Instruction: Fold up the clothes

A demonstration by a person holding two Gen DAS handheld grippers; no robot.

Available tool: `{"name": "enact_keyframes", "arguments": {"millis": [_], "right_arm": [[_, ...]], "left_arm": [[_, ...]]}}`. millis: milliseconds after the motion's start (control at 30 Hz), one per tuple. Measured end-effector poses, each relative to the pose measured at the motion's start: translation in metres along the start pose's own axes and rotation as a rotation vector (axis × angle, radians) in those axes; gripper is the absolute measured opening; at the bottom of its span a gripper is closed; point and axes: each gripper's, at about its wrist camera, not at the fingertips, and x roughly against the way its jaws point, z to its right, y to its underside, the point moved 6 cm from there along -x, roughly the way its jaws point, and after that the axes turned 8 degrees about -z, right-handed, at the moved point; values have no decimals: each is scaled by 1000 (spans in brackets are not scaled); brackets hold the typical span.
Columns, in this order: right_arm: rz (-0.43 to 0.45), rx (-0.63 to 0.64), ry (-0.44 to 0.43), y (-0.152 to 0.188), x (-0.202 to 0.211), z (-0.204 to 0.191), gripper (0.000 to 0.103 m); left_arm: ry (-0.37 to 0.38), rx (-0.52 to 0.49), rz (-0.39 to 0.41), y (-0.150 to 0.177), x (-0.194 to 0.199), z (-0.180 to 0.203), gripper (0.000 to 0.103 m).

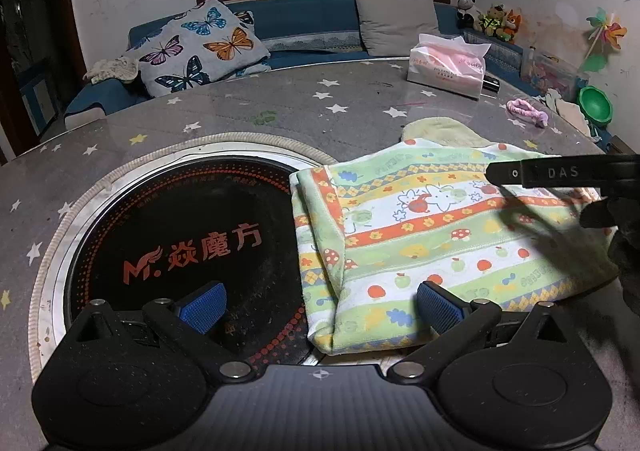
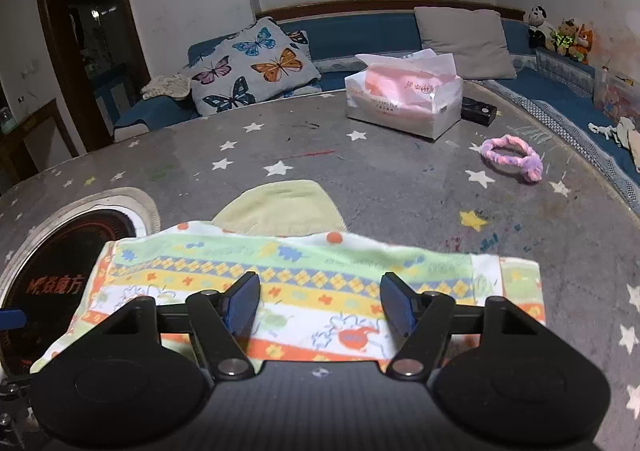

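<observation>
In the left wrist view, the patterned towel (image 1: 432, 235) lies on the star-printed table (image 1: 280, 107), its left edge overlapping the rim of the round black cooktop (image 1: 180, 235) set into the tabletop. The towel is doubled at least once: a folded edge runs down its left side with layers visible at the near corner. The left gripper (image 1: 320, 307) hangs above the near edge with its jaws spread wide, one pad over the cooktop and one over the cloth, grasping nothing. Part of the right gripper (image 1: 560, 173) enters from the right above the towel. A pale yellow cloth (image 1: 440, 131) lies flat just behind the towel, apparently unfolded. In the right wrist view, the right gripper (image 2: 320, 305) is poised over the towel (image 2: 304, 271), jaws part-way apart and empty; no cloth sits between the pads. The yellow cloth (image 2: 280, 211) shows beyond the towel's far edge, touching or slightly under it. A tissue box (image 2: 404, 103) and a pink hair band (image 2: 512, 159) stand well apart. Judgement: the towel is partly folded, and a further fold seems due; the yellow cloth remains to be done.
</observation>
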Motion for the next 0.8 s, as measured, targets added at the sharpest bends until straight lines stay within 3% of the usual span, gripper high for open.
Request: {"name": "enact_keyframes", "arguments": {"millis": [100, 267, 433, 633, 800], "right_arm": [[11, 2, -27, -7, 6, -6, 56], [-2, 58, -75, -11, -1, -30, 52], [-6, 103, -40, -14, -13, -45, 51], [6, 161, -81, -27, -15, -74, 50], [-20, 231, -24, -28, -38, -91, 50]], "left_arm": [[0, 7, 6, -2, 1, -2, 103], [-8, 13, 10, -3, 0, -6, 103], [3, 21, -3, 0, -6, -10, 103], [18, 30, -6, 0, -9, -12, 103], [24, 36, -7, 1, -9, -15, 103]]}}
